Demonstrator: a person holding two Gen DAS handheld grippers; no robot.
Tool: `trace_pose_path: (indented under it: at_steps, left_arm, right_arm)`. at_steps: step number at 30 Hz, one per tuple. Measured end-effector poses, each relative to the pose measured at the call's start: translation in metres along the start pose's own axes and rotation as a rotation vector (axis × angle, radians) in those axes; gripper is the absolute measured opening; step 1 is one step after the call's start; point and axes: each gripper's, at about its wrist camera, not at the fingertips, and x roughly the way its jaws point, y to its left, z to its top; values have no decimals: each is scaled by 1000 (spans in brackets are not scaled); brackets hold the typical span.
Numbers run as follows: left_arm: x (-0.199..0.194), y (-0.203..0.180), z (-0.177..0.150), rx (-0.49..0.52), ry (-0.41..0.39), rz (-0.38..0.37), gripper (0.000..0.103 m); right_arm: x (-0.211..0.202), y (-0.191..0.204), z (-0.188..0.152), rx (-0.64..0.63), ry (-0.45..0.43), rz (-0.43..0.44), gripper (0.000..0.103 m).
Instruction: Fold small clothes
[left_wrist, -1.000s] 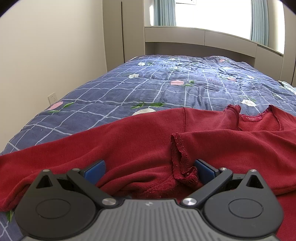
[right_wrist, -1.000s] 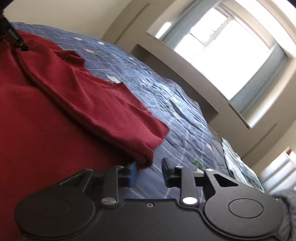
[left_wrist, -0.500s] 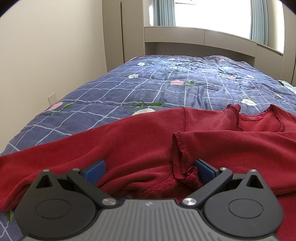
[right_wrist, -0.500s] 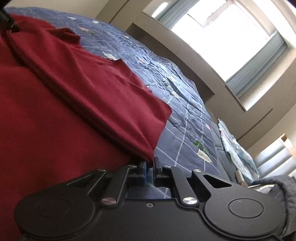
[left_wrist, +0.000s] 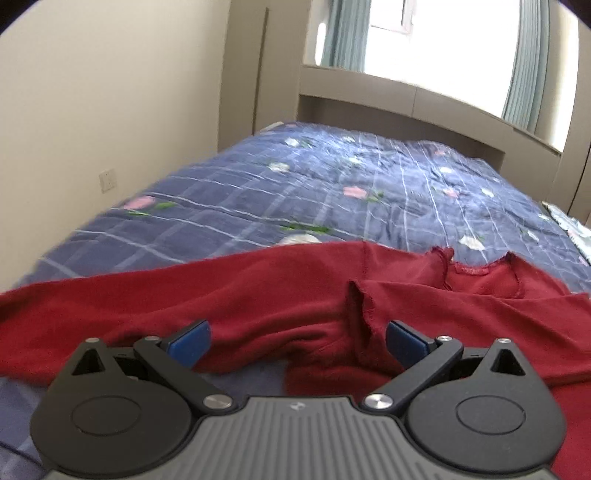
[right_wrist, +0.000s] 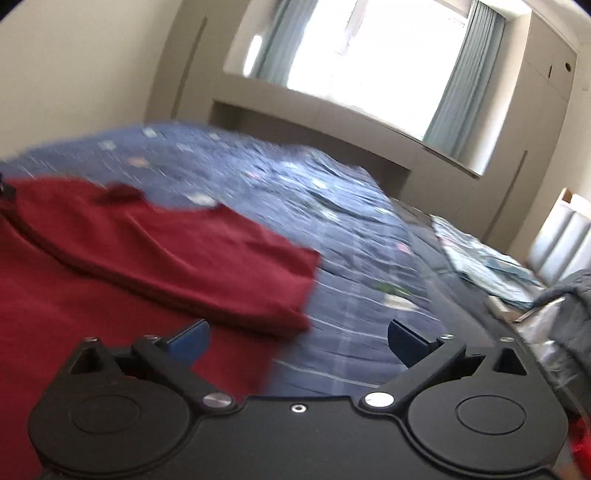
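Observation:
A dark red long-sleeved top (left_wrist: 258, 306) lies spread on a blue checked quilt (left_wrist: 332, 192). One sleeve with a frilled cuff (left_wrist: 364, 314) is folded across its body; the neckline (left_wrist: 476, 273) lies to the right. My left gripper (left_wrist: 297, 341) is open, just above the fabric, with the cuff between its blue pads and nothing held. In the right wrist view the top (right_wrist: 147, 251) has a folded side panel ending at a corner (right_wrist: 303, 295). My right gripper (right_wrist: 297, 338) is open and empty, just in front of that corner.
The quilt (right_wrist: 351, 221) covers the whole bed. A cream wall with a socket (left_wrist: 107, 181) runs along the left. A window ledge (left_wrist: 406, 99) is at the far end. Patterned bedding (right_wrist: 480, 254) and a grey garment (right_wrist: 569, 295) lie at the right.
My right gripper was nearly shut at the folded panel's corner; it has opened wide and swung level. My left gripper has lifted and drawn back slightly, still open.

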Motion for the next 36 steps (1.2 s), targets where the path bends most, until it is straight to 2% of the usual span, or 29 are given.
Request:
trace_pose_path:
  at_steps: [3, 8, 12, 15, 18, 20, 22, 24, 25, 26, 28, 30, 34, 36]
  left_arm:
    - [-29, 31, -1, 28, -1, 122, 103]
    - [-71, 112, -10, 52, -32, 312, 103]
    - [-80, 172, -19, 133, -20, 469, 103]
    - [-79, 208, -24, 182, -17, 508, 103]
    - [-71, 231, -23, 202, -26, 493, 103]
    - [-66, 245, -19, 185, -26, 455, 102]
    - [-61, 258, -13, 175, -27, 397, 94]
    - [-59, 268, -13, 200, -11, 335, 79]
    - [-58, 270, -11, 224, 11, 307, 59]
    - [-55, 270, -11, 242, 39, 295, 31]
    - [-50, 274, -4, 245, 105, 276, 8]
    - [-53, 283, 3, 178, 137, 231, 2]
    - [-64, 300, 37, -73, 220, 100, 1]
    - [-76, 298, 54, -99, 226, 45, 0]
  right_arm:
    - [-16, 26, 8, 13, -19, 83, 102]
    - [-35, 79, 10, -21, -18, 231, 102]
    - [-46, 120, 6, -90, -16, 281, 102]
    - [-52, 141, 6, -101, -5, 309, 102]
    - [-56, 157, 6, -101, 16, 326, 102]
    - [-59, 166, 6, -113, 25, 328, 102]
    - [-64, 174, 8, -128, 26, 326, 102]
    - [-66, 178, 10, -139, 27, 330, 102]
    - [-67, 180, 11, -145, 27, 332, 102]
    - [-67, 183, 13, -151, 25, 334, 102]
    - [-69, 188, 18, -162, 18, 339, 102]
    - [-71, 192, 22, -167, 8, 347, 102]
    - [-76, 202, 32, -164, -27, 380, 102]
    - [-78, 208, 38, -157, -54, 412, 102]
